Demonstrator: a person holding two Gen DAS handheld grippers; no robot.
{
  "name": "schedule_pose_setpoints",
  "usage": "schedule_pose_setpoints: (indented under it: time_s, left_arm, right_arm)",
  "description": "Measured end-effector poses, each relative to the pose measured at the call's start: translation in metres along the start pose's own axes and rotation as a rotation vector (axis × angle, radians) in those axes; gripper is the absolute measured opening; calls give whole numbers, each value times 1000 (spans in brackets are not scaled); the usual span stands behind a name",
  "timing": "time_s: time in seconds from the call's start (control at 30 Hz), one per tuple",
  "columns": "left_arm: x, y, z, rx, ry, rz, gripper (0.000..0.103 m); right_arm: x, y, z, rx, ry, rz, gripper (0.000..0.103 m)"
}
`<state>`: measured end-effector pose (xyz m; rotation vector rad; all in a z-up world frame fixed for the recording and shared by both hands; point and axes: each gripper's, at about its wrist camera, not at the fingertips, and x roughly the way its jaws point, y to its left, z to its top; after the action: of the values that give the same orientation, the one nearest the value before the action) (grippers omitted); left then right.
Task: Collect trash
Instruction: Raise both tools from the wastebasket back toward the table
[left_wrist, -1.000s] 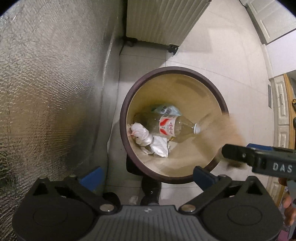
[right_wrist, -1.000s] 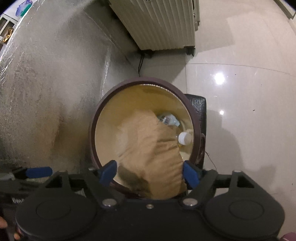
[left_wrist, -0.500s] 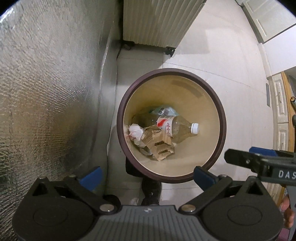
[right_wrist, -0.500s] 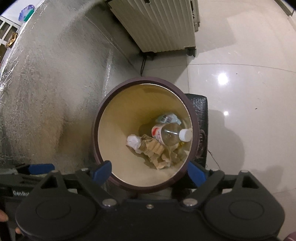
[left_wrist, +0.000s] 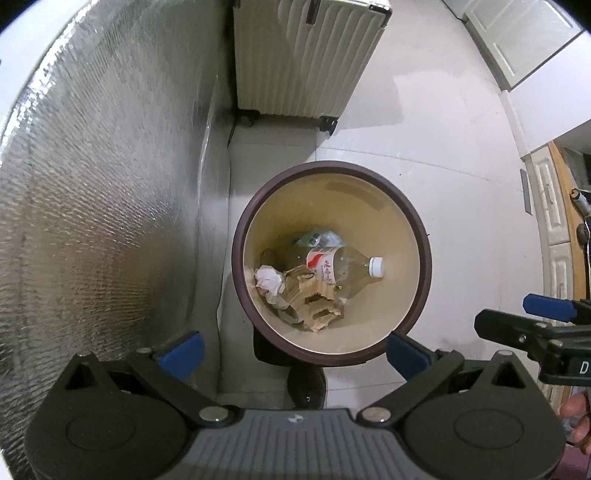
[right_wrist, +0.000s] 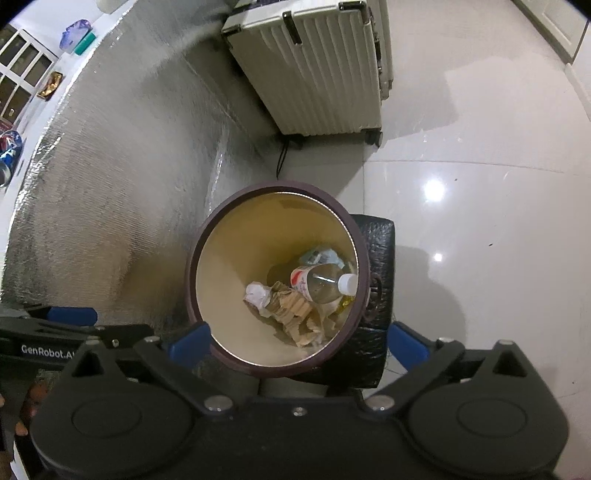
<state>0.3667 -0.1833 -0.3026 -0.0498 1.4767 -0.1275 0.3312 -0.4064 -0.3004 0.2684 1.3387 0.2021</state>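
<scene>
Left wrist view: one trash bin (left_wrist: 419, 236), four pieces of trash inside.
One crumpled brown cardboard (left_wrist: 314, 299) lies on its floor against one white paper wad (left_wrist: 268, 279), one red-labelled plastic bottle (left_wrist: 341, 267) and one bluish wrapper (left_wrist: 319, 239). Left gripper (left_wrist: 291, 349) and right gripper (right_wrist: 297, 341) hover released, empty; "GenRobot" shows on the left. One suitcase (right_wrist: 314, 70) stands beyond.
</scene>
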Motion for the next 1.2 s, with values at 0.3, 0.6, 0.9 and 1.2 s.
schedule_pose_setpoints:
  time_s: [0.3,0.6,0.9,1.2]
  left_arm:
    - [-33,-4,-15,30,-78,-1,103]
    - [-69,-4,-42,53,-157,-17,103]
    - [-113,9,-74,72,-258,-43,103]
    - [-152,37,-113,78,-337,-74,103]
  right_arm:
    - [-33,4,-18,1,-73,-22,103]
    - [-71,15,-39,6,-152,-47,103]
    - [-114,37,-69,-7,-236,-97,103]
    - [-145,69,-103,-3,-316,-129,103]
